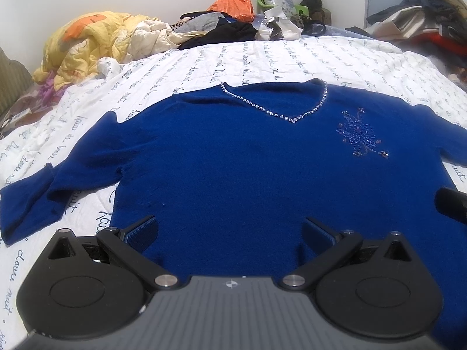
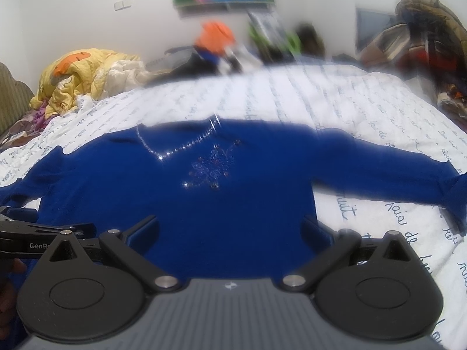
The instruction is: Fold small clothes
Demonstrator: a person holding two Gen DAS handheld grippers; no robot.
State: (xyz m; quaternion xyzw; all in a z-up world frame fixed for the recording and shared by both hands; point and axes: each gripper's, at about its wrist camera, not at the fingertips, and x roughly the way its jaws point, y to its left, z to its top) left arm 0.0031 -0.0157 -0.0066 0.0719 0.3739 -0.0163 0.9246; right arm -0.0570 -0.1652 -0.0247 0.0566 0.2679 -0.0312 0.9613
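A royal-blue sweater (image 1: 233, 160) with a rhinestone V-neck and a beaded flower on the chest lies flat, front up, on the bed. Its sleeves spread out to both sides; one sleeve (image 1: 32, 204) is bent at the left edge. My left gripper (image 1: 230, 230) is open just above the sweater's lower hem, nothing between its fingers. In the right wrist view the same sweater (image 2: 181, 198) lies ahead, blurred, with its other sleeve (image 2: 408, 175) stretched right. My right gripper (image 2: 230, 230) is open over the hem near the sweater's right side. The left gripper's body (image 2: 35, 233) shows at that view's left edge.
The bed has a white quilt (image 1: 292, 58) printed with script. A yellow and orange blanket (image 1: 84, 40), loose clothes, an orange bag (image 1: 233, 0) and green items pile up at the far side. More clothes (image 1: 423, 20) are heaped at the right.
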